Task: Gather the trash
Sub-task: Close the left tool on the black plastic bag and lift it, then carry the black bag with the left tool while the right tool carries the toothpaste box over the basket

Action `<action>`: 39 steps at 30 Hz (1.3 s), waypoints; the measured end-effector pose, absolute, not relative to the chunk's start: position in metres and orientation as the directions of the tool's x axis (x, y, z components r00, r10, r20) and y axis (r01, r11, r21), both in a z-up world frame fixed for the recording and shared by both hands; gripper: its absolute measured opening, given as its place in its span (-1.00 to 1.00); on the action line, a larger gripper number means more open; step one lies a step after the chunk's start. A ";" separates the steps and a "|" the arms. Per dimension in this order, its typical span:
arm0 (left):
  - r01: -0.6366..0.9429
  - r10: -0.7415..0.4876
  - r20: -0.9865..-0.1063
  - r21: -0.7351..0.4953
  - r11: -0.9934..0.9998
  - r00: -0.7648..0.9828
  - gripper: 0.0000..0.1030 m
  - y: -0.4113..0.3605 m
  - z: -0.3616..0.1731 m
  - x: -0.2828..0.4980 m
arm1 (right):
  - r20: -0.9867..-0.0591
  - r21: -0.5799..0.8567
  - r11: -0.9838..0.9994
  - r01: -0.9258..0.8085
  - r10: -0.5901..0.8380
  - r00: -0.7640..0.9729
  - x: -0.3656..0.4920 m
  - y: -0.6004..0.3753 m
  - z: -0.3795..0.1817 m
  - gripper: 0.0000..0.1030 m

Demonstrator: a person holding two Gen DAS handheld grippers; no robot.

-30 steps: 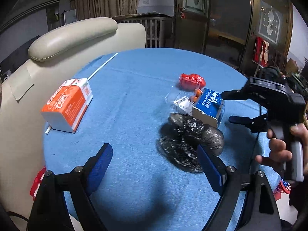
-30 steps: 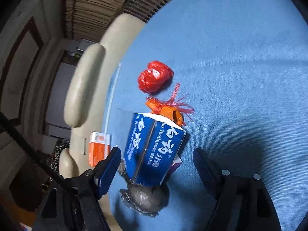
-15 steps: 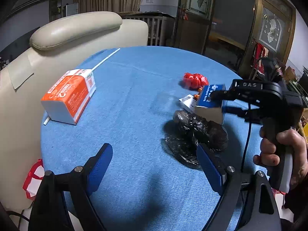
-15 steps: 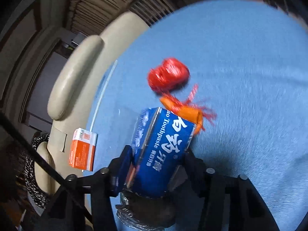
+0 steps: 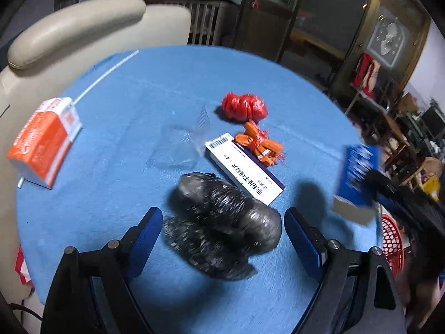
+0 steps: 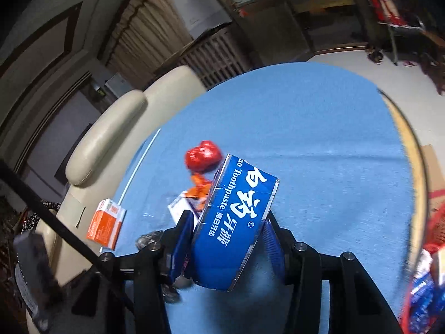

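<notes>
A bag (image 5: 222,222) lies near the table's (image 5: 167,83) front edge, between the left gripper's (image 5: 222,233) fingers. Behind it rests a flat box (image 5: 244,168), a wrapper (image 5: 258,144) beside it, a ball (image 5: 244,107) farther back. A carton (image 5: 43,142) sits at the left edge. The right gripper (image 6: 226,239) holds the toothpaste box (image 6: 236,228) above the table's right side, near a basket (image 5: 390,240).

Cream armchair (image 5: 83,25), curtains (image 6: 150,27), perhaps wooden doors (image 5: 314,27)

Matt blue cloth table (image 5: 125,250), crinkled glossy black plastic bag (image 5: 222,217), glossy cardboard toothpaste box (image 6: 236,222)
</notes>
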State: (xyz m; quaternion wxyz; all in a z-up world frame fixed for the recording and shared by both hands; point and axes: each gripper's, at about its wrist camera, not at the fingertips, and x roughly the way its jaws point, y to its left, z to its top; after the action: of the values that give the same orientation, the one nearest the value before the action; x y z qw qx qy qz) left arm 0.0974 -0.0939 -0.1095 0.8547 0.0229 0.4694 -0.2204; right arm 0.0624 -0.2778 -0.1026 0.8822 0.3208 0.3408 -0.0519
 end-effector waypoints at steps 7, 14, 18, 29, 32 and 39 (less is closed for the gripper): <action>0.270 -0.295 -0.856 -0.191 0.944 0.425 0.73 -0.106 -0.131 0.117 | -0.641 0.547 0.758 0.355 0.107 0.760 0.026 -0.300 -0.115 0.03; 0.254 -0.322 -0.873 -0.239 0.937 0.366 0.33 -0.103 -0.153 0.116 | -0.636 0.556 0.755 0.348 0.117 0.763 0.017 -0.302 -0.120 0.03; 0.287 -0.355 -0.860 -0.259 0.922 0.366 -0.11 -0.104 -0.150 0.111 | -0.628 0.554 0.758 0.343 0.110 0.771 0.009 -0.302 -0.117 0.03; 0.382 -0.357 -0.804 -0.176 0.907 0.475 -0.32 -0.104 -0.112 0.073 | -0.601 0.558 0.760 0.334 0.092 0.794 -0.012 -0.296 -0.103 0.03; 0.416 -0.337 -0.775 -0.105 0.903 0.534 -0.31 -0.109 -0.096 0.058 | -0.587 0.556 0.766 0.322 0.088 0.805 -0.020 -0.293 -0.097 0.03; 0.461 -0.278 -0.693 0.089 0.883 0.665 -0.31 -0.124 -0.065 0.010 | -0.556 0.556 0.772 0.309 0.068 0.829 -0.047 -0.292 -0.083 0.03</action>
State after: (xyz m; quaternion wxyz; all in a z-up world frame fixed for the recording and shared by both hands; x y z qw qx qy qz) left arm 0.0100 -0.1241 -0.0650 0.9033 0.1296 0.3542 -0.2045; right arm -0.0465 -0.2919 -0.0827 0.8971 0.3311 0.2848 -0.0674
